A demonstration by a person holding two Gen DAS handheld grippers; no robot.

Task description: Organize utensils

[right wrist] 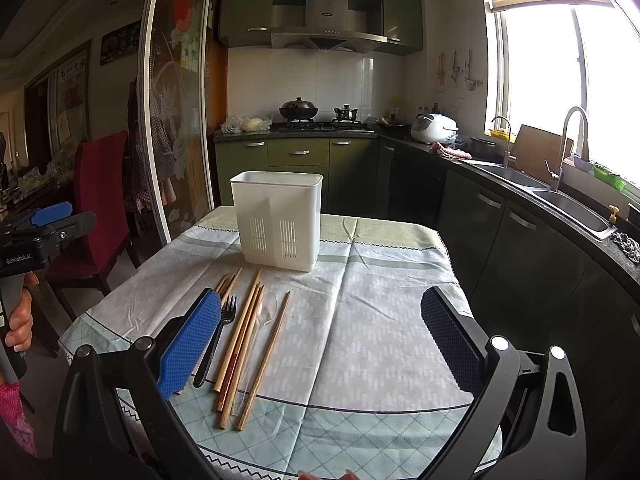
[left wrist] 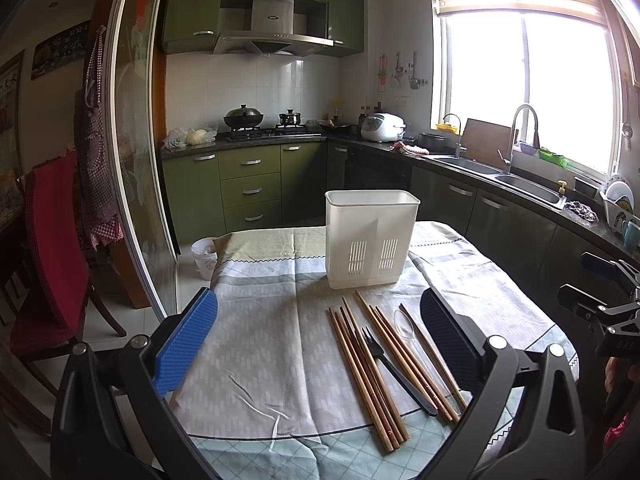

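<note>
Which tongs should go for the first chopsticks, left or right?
Left, probably. The chopsticks lie between the open left tongs, near the right-hand finger; the right tongs, also open, have most of them beside or under their left finger.

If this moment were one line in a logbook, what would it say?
left gripper open, empty | right gripper open, empty | chopsticks, black fork, clear spoon on tablecloth | white holder upright

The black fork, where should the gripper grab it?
Grip the fork on its handle, a little behind the tines, coming straight down from above. It lies flat across the chopsticks, so its handle sits a little raised; set the fingers either side of the narrow handle.
</note>
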